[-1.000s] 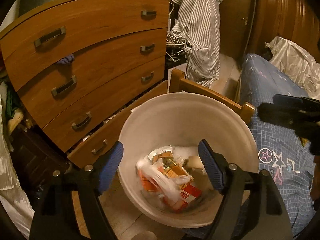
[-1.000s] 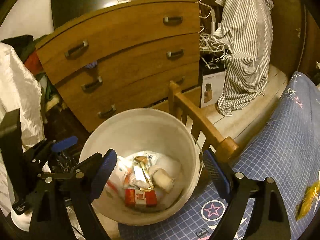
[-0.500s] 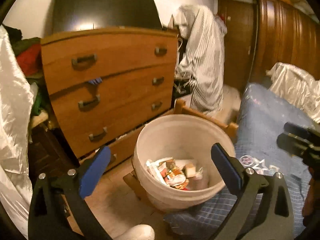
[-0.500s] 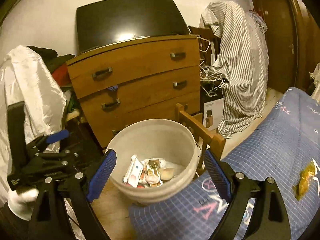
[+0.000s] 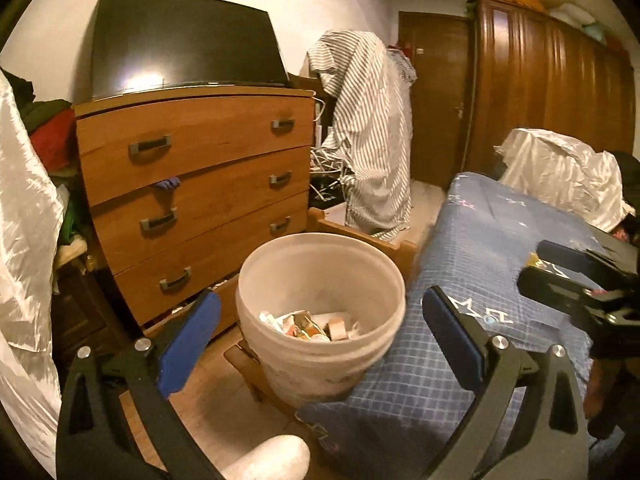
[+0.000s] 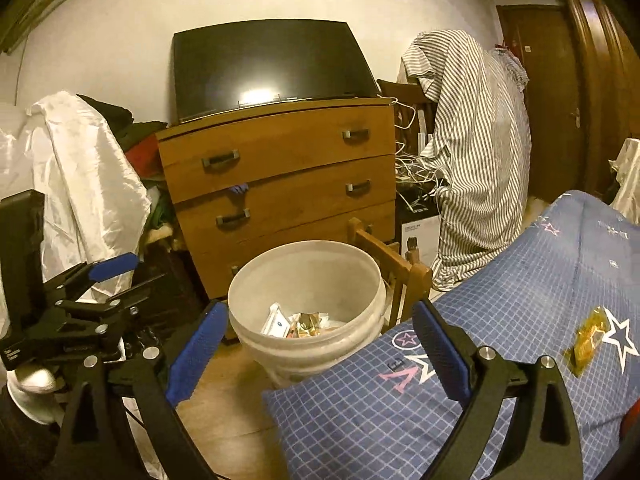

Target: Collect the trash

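Observation:
A white plastic bucket (image 5: 320, 364) stands on the floor beside the bed and holds several wrappers and cartons (image 5: 312, 324); it also shows in the right wrist view (image 6: 308, 344). My left gripper (image 5: 320, 340) is open and empty, back from the bucket. My right gripper (image 6: 318, 344) is open and empty too, and shows at the right edge of the left wrist view (image 5: 580, 280). A yellow wrapper (image 6: 588, 340) lies on the blue checked bedcover (image 6: 520, 300), right of the right gripper.
A wooden chest of drawers (image 5: 192, 184) with a dark TV (image 5: 180, 44) stands behind the bucket. A striped shirt (image 5: 372, 140) hangs over a chair. A wooden bed post (image 6: 416, 280) stands next to the bucket. White satin cloth (image 6: 80, 184) hangs at left.
Both grippers have pulled up and back from over the bucket, so it now looks smaller and farther. Both stay open and empty.

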Demonstrator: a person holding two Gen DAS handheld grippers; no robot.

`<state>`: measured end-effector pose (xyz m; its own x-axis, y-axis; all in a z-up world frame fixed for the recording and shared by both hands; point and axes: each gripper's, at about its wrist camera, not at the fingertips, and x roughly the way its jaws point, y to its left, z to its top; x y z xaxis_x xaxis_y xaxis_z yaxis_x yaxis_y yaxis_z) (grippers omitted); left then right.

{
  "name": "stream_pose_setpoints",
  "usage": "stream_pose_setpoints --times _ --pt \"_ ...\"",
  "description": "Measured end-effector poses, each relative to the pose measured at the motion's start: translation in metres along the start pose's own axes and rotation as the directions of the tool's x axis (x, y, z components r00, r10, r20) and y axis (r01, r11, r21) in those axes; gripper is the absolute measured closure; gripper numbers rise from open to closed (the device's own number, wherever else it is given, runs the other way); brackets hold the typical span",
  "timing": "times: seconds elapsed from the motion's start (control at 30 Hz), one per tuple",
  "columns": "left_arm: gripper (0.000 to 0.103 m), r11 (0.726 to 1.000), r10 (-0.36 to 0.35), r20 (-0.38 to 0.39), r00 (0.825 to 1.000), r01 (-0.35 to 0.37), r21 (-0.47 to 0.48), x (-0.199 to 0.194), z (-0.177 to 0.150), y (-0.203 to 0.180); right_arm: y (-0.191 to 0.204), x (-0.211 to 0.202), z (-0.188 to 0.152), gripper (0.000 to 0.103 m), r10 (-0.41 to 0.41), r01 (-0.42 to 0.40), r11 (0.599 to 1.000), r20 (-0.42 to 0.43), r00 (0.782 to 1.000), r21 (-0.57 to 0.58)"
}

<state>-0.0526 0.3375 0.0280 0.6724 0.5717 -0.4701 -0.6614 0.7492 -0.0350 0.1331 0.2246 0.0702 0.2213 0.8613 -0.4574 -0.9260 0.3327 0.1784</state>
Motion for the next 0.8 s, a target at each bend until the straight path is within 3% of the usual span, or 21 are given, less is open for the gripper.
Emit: stream_pose_setpoints --times 0.57,0.8 --pt "0.006 0.999 -0.031 -0.023 0.999 0.031 -0.023 -0.0010 -0.0005 0.0001 0.0018 0.0014 0.0049 0.009 0.009 -0.009 1.000 -0.005 1.000 -0.004" --pt "0.006 1.000 0.000 -0.032 0.999 0.000 -0.017 0.0031 -0.0008 0.0001 0.0028 0.0059 0.0068 0.006 0.013 -0.013 1.000 -0.015 1.000 -0.008"
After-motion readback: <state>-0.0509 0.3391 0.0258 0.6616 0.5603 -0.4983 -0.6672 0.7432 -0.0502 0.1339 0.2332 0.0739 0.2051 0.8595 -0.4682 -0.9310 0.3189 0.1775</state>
